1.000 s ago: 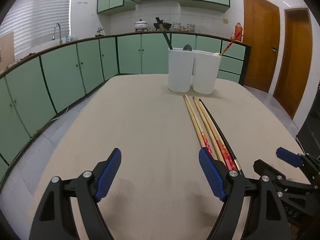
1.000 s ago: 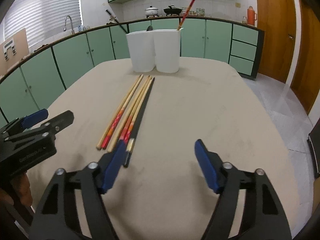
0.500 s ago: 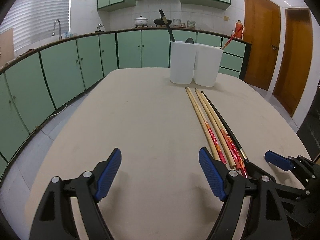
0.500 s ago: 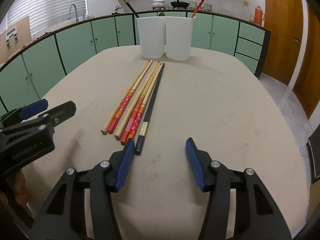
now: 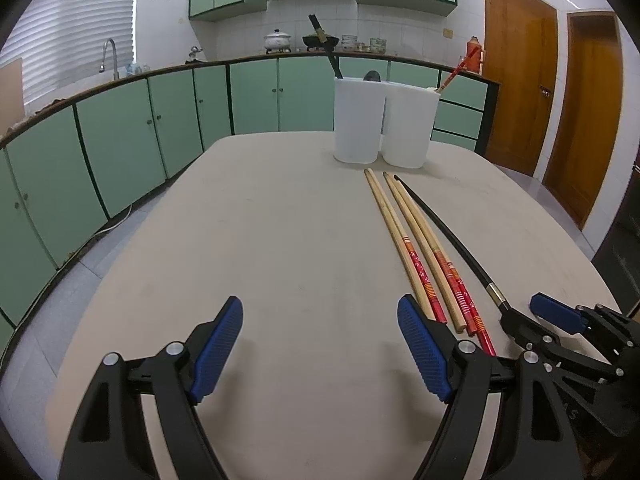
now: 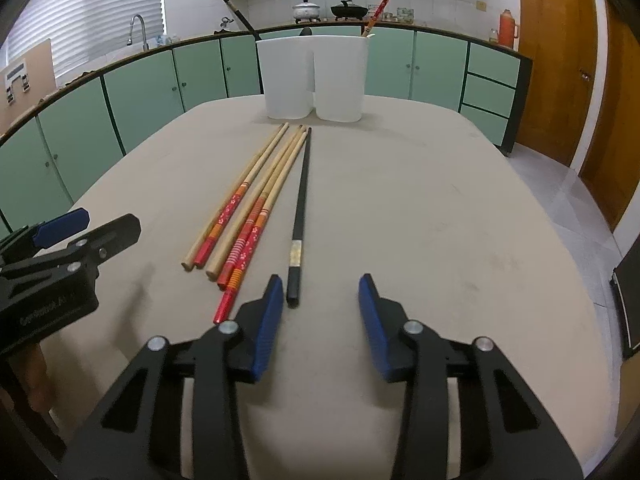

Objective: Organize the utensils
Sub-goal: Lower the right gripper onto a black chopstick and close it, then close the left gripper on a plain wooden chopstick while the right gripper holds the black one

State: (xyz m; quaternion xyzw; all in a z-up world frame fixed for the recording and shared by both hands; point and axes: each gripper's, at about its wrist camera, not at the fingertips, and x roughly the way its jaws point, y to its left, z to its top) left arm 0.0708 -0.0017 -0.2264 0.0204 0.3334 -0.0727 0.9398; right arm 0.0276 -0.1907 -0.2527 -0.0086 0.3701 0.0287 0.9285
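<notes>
Right gripper (image 6: 320, 312) jaws narrower than a second ago, closing, nothing between yet; long black lacquered chopstick (image 6: 300, 216) tip just beside left pad, likely next pick. Left gripper (image 5: 320, 344) wide, empty.

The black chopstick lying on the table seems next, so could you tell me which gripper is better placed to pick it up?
The right gripper: its closing jaws sit just beyond the black chopstick's near end, nothing between them yet. The left gripper hovers open over bare table, left of the chopsticks.

Beige table (image 5: 280, 240), green base cabinets (image 5: 120, 132) curving behind it, window blinds (image 5: 72, 32) left, wooden doors (image 5: 520, 92) right, white tiled wall (image 5: 248, 36)
</notes>
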